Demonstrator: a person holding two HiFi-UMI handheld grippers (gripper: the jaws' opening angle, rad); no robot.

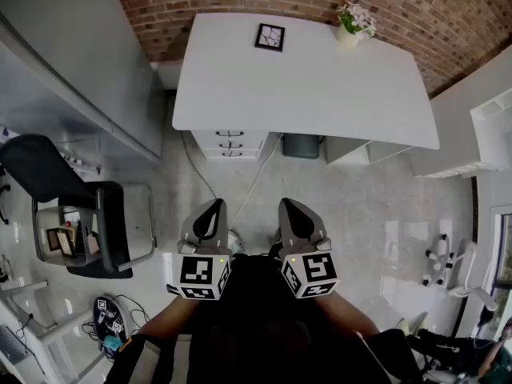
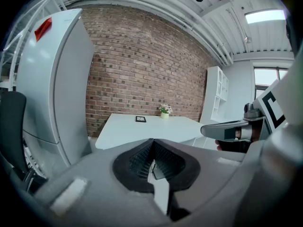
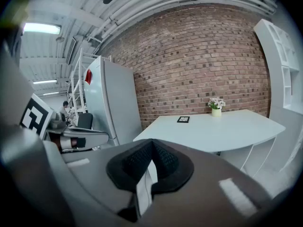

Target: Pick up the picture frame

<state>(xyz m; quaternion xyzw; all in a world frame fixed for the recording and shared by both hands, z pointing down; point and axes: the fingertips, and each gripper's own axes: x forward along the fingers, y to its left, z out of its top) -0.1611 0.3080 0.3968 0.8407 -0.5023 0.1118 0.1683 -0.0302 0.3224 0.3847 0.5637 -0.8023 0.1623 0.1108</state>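
Note:
A small black picture frame (image 1: 270, 37) lies flat on the white table (image 1: 304, 94) near its far edge, by the brick wall. It also shows small and distant as the picture frame (image 2: 140, 119) in the left gripper view and the picture frame (image 3: 183, 119) in the right gripper view. My left gripper (image 1: 212, 212) and right gripper (image 1: 291, 212) hang side by side over the floor, well short of the table. Both are shut with nothing between their jaws.
A small pot of flowers (image 1: 353, 22) stands at the table's far right. White drawers (image 1: 230, 144) sit under the table's near edge. A tall grey cabinet (image 1: 72, 62) stands at the left, with a black office chair (image 1: 60, 182) near it. White shelves (image 1: 488, 134) line the right.

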